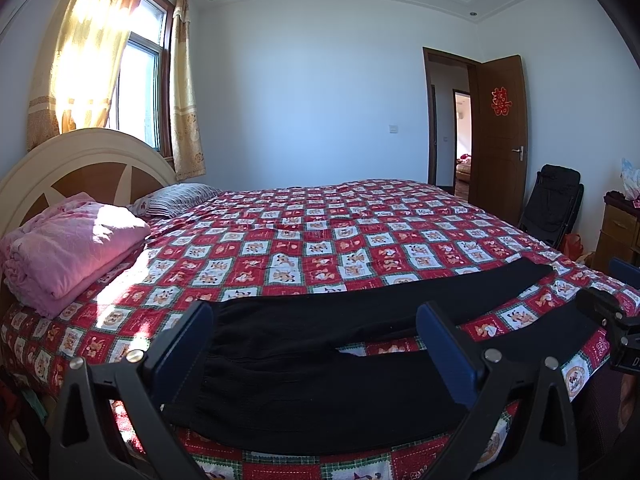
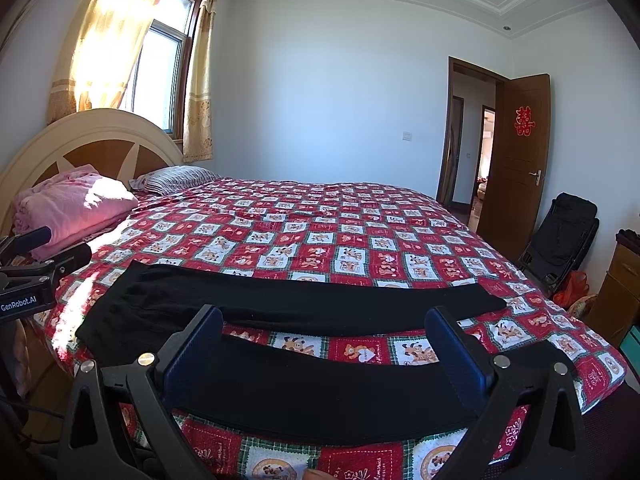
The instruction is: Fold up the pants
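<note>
Black pants (image 1: 320, 364) lie flat near the front edge of the bed, waist to the left, the two legs spread apart to the right. They also show in the right wrist view (image 2: 304, 384). My left gripper (image 1: 316, 340) is open and empty, above the waist end. My right gripper (image 2: 324, 344) is open and empty, above the near leg. Each gripper shows at the edge of the other's view, the right one (image 1: 612, 320) and the left one (image 2: 28, 276).
The bed has a red patchwork quilt (image 1: 320, 240). A folded pink blanket (image 1: 72, 248) and a striped pillow (image 1: 176, 198) lie by the headboard. A black folded chair (image 1: 556, 208) and a wooden cabinet (image 1: 618, 232) stand at the right, by an open door (image 1: 500, 136).
</note>
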Action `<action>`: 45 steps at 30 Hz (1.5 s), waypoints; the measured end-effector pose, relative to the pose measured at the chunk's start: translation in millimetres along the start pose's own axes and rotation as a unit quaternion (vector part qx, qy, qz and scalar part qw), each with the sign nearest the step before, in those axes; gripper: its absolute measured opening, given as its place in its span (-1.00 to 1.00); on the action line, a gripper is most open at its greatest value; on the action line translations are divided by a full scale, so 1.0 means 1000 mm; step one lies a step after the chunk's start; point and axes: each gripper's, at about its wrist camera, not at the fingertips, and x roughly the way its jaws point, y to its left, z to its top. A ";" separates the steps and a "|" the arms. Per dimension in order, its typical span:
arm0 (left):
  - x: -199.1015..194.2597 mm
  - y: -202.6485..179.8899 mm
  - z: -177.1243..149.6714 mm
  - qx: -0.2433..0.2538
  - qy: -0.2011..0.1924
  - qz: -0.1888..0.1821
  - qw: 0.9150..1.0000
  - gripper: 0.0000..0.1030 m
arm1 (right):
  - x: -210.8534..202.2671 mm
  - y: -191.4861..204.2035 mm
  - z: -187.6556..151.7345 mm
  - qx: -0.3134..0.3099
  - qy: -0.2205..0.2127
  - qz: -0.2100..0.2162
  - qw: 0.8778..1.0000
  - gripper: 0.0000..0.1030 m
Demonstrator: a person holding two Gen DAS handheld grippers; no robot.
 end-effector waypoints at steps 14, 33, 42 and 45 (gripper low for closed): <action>0.002 0.003 -0.005 -0.003 0.003 0.000 1.000 1.00 | 0.005 0.001 -0.003 -0.004 0.008 0.000 1.000 0.98; 0.083 0.053 -0.027 0.002 0.057 0.047 0.997 1.00 | 0.061 -0.005 -0.035 -0.008 0.065 0.015 0.998 0.98; 0.169 0.135 -0.031 -0.013 0.120 0.099 0.988 1.00 | 0.119 -0.043 -0.052 0.028 0.129 -0.015 0.991 0.98; 0.198 0.153 -0.031 -0.028 0.139 0.107 0.984 1.00 | 0.135 -0.054 -0.051 0.034 0.143 -0.027 0.989 0.98</action>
